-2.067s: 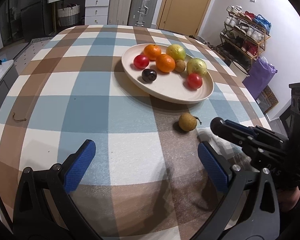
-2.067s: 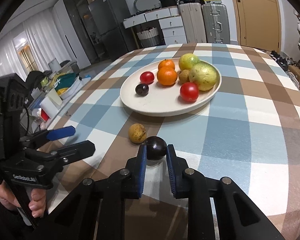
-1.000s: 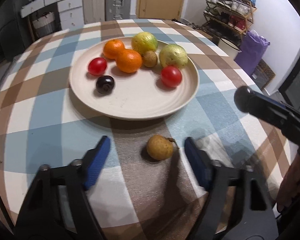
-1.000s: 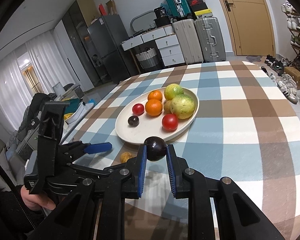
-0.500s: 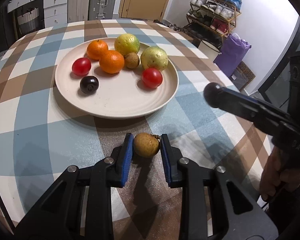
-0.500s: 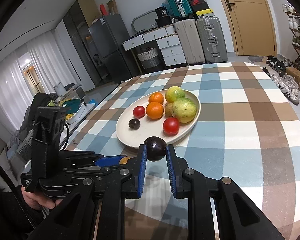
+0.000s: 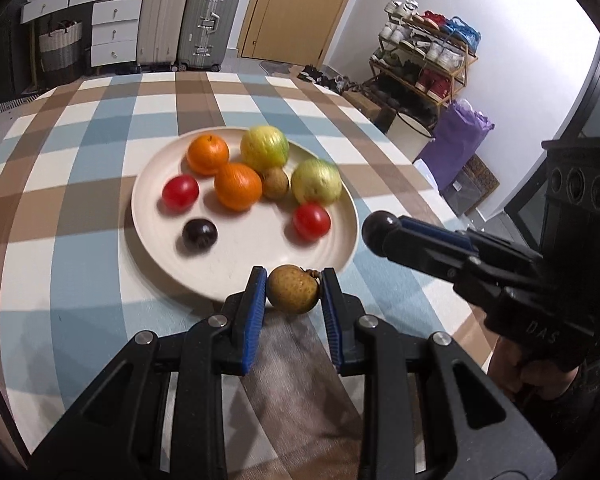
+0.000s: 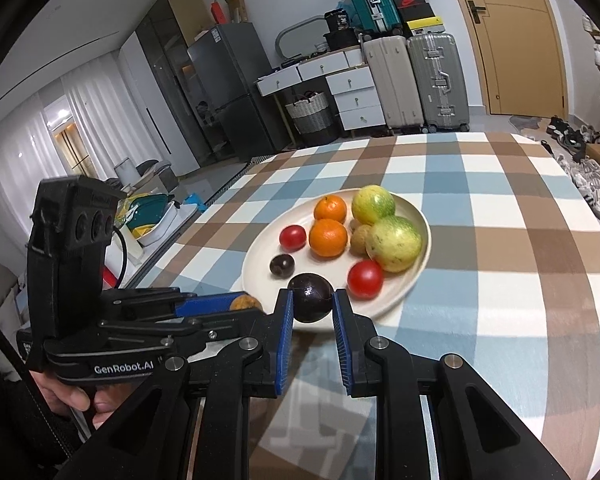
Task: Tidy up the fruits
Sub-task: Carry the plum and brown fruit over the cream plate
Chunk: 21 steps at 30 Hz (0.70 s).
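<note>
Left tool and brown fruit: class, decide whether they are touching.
Touching. The left wrist view shows the left tool with both blue pads pressed against the brown fruit, no gap on either side.

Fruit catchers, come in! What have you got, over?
Left gripper shut on brown fruit. Right gripper shut on dark fruit. Plate just ahead, near side free.
</note>
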Each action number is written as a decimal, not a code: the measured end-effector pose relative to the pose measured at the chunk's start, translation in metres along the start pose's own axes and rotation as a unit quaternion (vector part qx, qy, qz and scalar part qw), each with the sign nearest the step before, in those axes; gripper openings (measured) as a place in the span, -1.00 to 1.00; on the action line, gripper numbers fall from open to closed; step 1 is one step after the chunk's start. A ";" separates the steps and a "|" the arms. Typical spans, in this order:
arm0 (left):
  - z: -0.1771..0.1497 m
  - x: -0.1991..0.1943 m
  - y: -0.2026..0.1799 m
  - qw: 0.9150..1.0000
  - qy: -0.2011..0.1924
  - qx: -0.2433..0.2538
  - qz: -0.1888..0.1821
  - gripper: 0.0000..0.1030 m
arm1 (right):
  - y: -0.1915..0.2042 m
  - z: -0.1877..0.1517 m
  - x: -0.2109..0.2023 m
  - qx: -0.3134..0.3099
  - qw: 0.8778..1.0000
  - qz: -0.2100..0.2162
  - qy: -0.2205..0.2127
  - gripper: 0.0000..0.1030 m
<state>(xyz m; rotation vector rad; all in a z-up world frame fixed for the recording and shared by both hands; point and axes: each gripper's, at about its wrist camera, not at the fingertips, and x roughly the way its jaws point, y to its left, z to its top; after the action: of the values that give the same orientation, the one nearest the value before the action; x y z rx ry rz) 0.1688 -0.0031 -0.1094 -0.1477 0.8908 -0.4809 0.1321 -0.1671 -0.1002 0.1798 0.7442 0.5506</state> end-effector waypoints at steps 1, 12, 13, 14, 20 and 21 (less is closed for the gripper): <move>0.004 0.000 0.001 1.000 -0.002 -0.002 0.001 -0.53 | 0.000 0.003 0.002 -0.001 1.000 0.002 -0.001 -0.61; 0.035 0.012 0.011 1.000 -0.004 -0.014 0.004 -0.53 | 0.000 0.032 0.018 -0.005 1.000 0.015 -0.003 -0.61; 0.037 0.013 0.012 1.000 -0.004 -0.015 0.004 -0.53 | 0.000 0.033 0.019 -0.005 1.000 0.015 -0.003 -0.61; 0.038 0.014 0.012 1.000 -0.003 -0.015 0.003 -0.53 | 0.000 0.036 0.021 -0.006 1.000 0.016 -0.003 -0.61; 0.047 0.020 0.019 1.000 0.004 -0.021 0.005 -0.53 | 0.000 0.046 0.032 -0.009 1.000 0.016 0.003 -0.61; 0.048 0.021 0.019 1.000 0.006 -0.022 0.005 -0.53 | 0.000 0.047 0.033 -0.009 1.000 0.017 0.004 -0.61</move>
<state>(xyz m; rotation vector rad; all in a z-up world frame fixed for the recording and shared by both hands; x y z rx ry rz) 0.2238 0.0004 -0.1006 -0.1796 0.9141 -0.4535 0.1845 -0.1480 -0.0859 0.1737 0.7454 0.5895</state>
